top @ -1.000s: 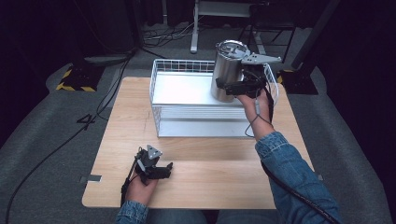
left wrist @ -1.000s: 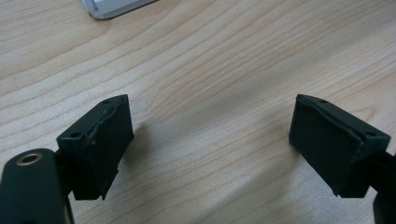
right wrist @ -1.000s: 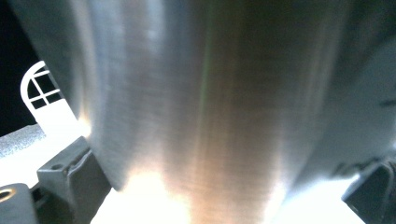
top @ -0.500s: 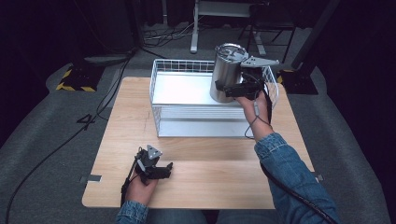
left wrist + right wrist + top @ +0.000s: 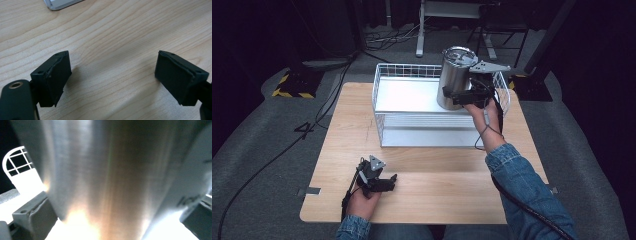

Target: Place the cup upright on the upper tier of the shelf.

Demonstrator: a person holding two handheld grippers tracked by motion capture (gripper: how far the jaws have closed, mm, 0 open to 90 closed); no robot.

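Standing upright in the wire basket [image 5: 382,107], the steel tumbler [image 5: 454,75] sits between the right gripper [image 5: 458,95]'s jaws, just opened wide, at its ten o'clock.

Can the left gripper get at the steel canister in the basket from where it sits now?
Probably not without a long move. The left gripper rests open on the table's near edge, while the steel canister stands in the far right corner of the wire basket, with the right gripper around it.

A light wooden surface [image 5: 427,200] sits on grey carpet [image 5: 257,165]. Black cables [image 5: 267,165] trail across it, past what may be a yellow-striped block [image 5: 292,85].
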